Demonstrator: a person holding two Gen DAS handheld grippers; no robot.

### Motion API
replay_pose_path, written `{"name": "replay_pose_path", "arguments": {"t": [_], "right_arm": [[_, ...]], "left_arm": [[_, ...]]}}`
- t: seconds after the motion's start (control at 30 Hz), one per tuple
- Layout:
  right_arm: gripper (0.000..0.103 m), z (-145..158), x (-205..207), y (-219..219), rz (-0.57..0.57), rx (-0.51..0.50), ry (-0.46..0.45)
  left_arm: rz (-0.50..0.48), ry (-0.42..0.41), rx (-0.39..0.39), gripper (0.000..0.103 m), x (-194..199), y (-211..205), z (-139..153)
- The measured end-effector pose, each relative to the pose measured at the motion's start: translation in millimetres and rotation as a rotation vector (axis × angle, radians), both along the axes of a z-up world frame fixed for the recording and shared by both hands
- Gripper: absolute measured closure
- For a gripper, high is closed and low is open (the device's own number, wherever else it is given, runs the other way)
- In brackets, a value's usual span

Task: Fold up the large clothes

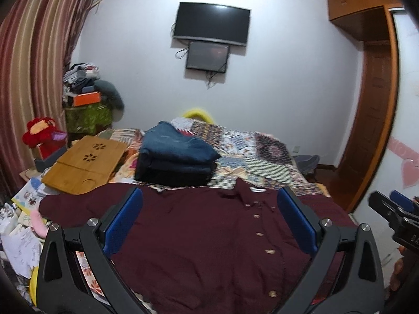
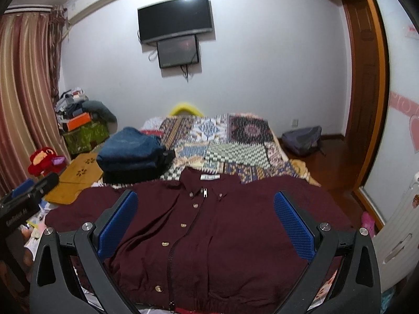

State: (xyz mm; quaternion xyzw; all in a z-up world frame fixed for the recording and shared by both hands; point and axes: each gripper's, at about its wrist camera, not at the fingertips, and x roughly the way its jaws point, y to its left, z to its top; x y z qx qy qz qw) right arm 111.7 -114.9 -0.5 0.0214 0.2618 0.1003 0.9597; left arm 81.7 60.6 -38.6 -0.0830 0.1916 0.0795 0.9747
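Observation:
A dark maroon jacket (image 1: 199, 238) with gold buttons and a front zip lies spread flat, front up, on the near end of the bed; it also shows in the right wrist view (image 2: 222, 225), collar toward the far side. My left gripper (image 1: 209, 219) is open and empty, hovering above the jacket's left half. My right gripper (image 2: 207, 222) is open and empty above the jacket's middle. The right gripper shows at the right edge of the left wrist view (image 1: 392, 214), and the left gripper at the left edge of the right wrist view (image 2: 23, 198).
A stack of folded dark blue clothes (image 1: 175, 154) (image 2: 131, 154) sits on the patterned quilt (image 2: 230, 141) beyond the jacket. A bamboo lap tray (image 1: 83, 164) lies at the left. Papers and toys clutter the left side (image 1: 23, 225). A wooden wardrobe (image 1: 371, 104) stands at the right.

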Motion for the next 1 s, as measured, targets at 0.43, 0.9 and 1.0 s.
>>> {"name": "replay_pose_path", "arguments": {"t": [0.43, 0.9, 1.0], "right_arm": [[0.0, -35.7, 67.6, -2.9, -0.041, -0.023, 0.22], [0.0, -65.4, 114.5, 6.5, -0.064, -0.013, 0.381], [0.0, -69.4, 122.1, 13.5, -0.054, -0.024, 0.398]], "left_arm": [[0.276, 0.196, -0.156, 0.0, 64.7, 147.1, -51.4], [0.384, 0.437, -0.625, 0.0, 65.1, 319.5, -175.8], [0.422, 0.462, -0.737, 0.0, 54.3, 340.1, -210.3]]}}
